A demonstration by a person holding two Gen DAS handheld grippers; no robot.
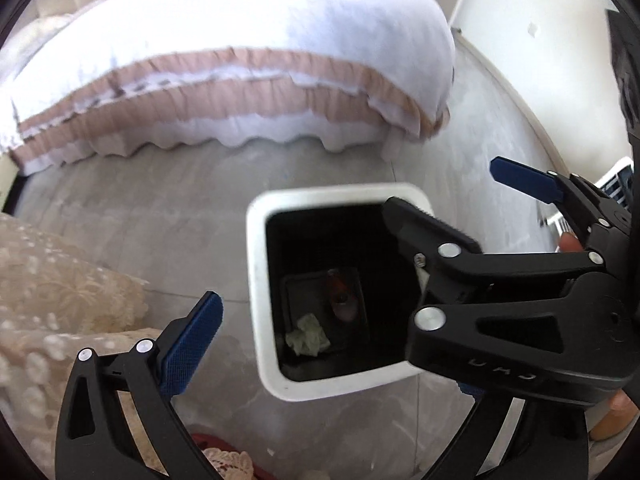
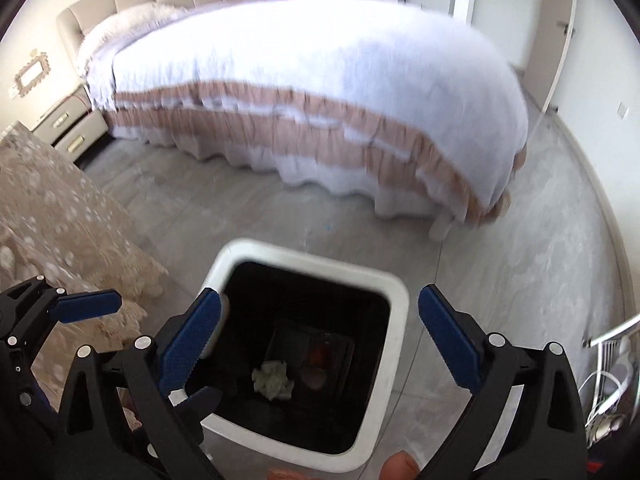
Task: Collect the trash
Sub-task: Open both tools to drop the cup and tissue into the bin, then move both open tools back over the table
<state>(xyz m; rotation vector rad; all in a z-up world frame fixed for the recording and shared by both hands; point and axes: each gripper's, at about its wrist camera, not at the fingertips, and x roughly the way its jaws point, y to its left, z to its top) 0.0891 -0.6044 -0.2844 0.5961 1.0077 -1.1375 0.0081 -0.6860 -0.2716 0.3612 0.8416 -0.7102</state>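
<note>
A white trash bin [image 1: 256, 264] with a black inside stands on the grey floor; it also shows in the right wrist view [image 2: 394, 300]. At its bottom lie a crumpled pale tissue [image 1: 306, 338] [image 2: 274, 378] and a reddish item [image 1: 342, 300] [image 2: 318, 364]. My right gripper [image 2: 318, 344] is open and empty right above the bin's mouth; in the left wrist view it [image 1: 444, 190] reaches in from the right over the bin. My left gripper is open and empty, only its left finger [image 1: 188, 344] visible, at the bin's left side; the right wrist view shows it [image 2: 86, 306] at lower left.
A bed [image 1: 240, 48] [image 2: 320, 92] with a white and pink ruffled cover stands beyond the bin. A beige lace cloth [image 1: 48, 300] [image 2: 52, 216] lies at the left. A nightstand [image 2: 68, 128] stands by the bed. A white rack [image 2: 612, 364] with cables is at the right.
</note>
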